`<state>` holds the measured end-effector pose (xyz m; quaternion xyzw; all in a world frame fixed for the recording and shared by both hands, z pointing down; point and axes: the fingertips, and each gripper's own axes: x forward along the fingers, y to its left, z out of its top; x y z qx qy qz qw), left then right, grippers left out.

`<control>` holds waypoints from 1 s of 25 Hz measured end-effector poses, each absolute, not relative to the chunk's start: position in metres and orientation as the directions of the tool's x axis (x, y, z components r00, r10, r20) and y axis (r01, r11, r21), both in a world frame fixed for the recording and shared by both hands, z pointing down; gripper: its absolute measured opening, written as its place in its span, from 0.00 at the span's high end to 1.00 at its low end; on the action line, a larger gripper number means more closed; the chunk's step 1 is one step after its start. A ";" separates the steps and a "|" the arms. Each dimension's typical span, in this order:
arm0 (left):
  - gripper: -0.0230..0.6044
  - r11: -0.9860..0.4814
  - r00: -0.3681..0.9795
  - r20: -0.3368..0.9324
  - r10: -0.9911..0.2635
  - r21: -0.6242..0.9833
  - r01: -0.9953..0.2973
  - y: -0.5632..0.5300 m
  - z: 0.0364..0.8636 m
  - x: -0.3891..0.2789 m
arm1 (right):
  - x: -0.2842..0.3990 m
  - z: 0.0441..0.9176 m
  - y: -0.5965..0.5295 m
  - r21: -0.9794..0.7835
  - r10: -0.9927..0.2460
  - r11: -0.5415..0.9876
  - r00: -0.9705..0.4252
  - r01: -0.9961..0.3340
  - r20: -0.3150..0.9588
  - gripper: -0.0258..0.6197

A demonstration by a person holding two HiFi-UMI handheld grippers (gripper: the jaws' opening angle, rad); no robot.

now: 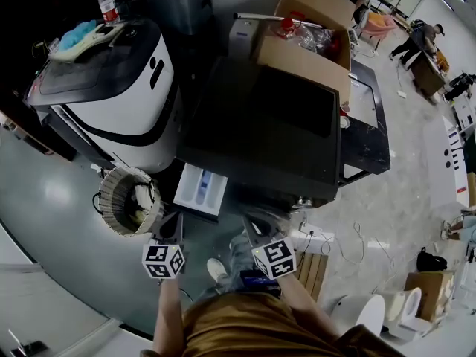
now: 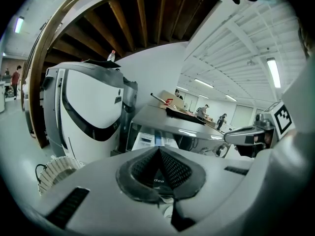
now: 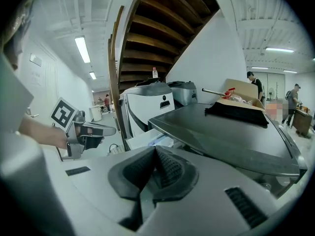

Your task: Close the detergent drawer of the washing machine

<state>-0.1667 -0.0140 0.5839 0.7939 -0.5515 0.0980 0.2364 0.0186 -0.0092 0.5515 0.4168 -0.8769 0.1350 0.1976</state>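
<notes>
Open path to drawer [image 1: 201,190] — wicker basket [image 1: 128,199] just beside.

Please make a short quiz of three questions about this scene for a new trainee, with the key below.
1. True or false: the drawer is fully closed.
2. What stands on the floor beside the drawer? A. a basket B. a chair C. a ladder
3. Fill in: the left gripper and the right gripper both have their jaws ____, with nothing held.
Key: 1 false; 2 A; 3 shut.

detergent drawer [image 1: 199,190] open; left gripper [image 1: 172,229], right gripper [image 1: 256,231] near it.
</notes>
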 end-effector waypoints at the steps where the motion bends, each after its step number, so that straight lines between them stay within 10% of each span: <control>1: 0.92 -0.278 0.371 0.422 -0.827 0.266 -0.923 -0.014 0.587 -0.167 | 0.018 0.552 -0.010 -0.072 -0.676 0.617 -0.575 -0.783 0.460 0.94; 25: 0.92 -0.274 0.378 0.518 -0.767 0.268 -0.924 -0.013 0.636 -0.159 | 0.008 0.574 -0.019 -0.078 -0.607 0.673 -0.610 -0.735 0.509 0.94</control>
